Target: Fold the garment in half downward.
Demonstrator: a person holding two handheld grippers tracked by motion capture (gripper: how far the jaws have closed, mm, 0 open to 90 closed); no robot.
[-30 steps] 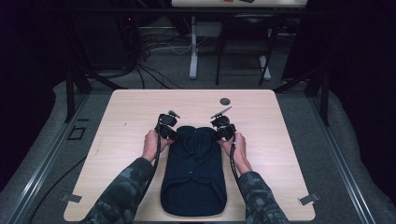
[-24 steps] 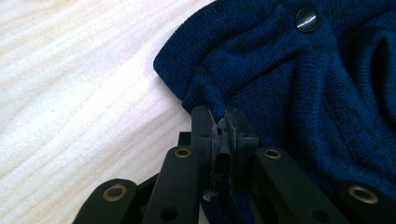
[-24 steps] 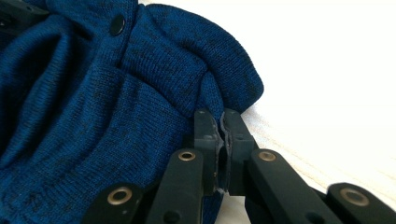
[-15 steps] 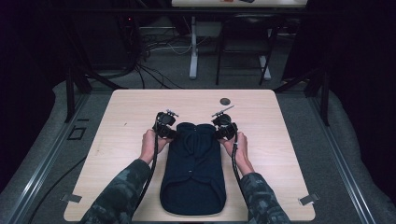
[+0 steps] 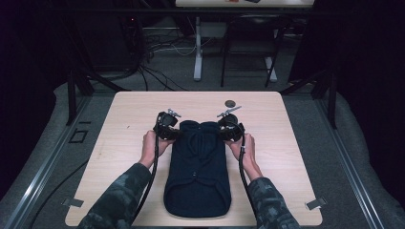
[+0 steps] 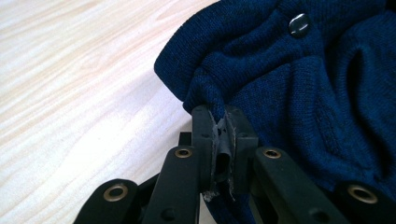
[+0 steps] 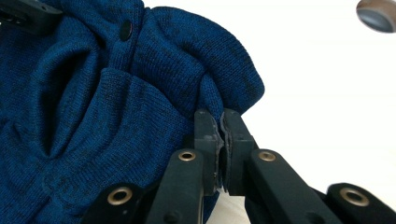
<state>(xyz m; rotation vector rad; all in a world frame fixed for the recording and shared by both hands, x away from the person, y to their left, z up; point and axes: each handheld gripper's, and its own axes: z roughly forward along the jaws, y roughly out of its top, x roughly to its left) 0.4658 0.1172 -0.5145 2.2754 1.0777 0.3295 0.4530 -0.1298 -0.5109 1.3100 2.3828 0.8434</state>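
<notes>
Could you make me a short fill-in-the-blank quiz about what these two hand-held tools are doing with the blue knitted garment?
1. The garment lies on a ____ table.
2. The left tool is shut on a fold of the ____.
3. The right tool has its jaws ____ on the knit.
4. The small round thing beyond the garment rests on the ____.

Missing words: wooden; garment; shut; table

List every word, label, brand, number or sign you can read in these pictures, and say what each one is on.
None can be read: the navy knitted cardigan, its plain dark buttons, the wooden table, the small round object on it and both hand-held grippers, left and right, bear no legible text.
</notes>
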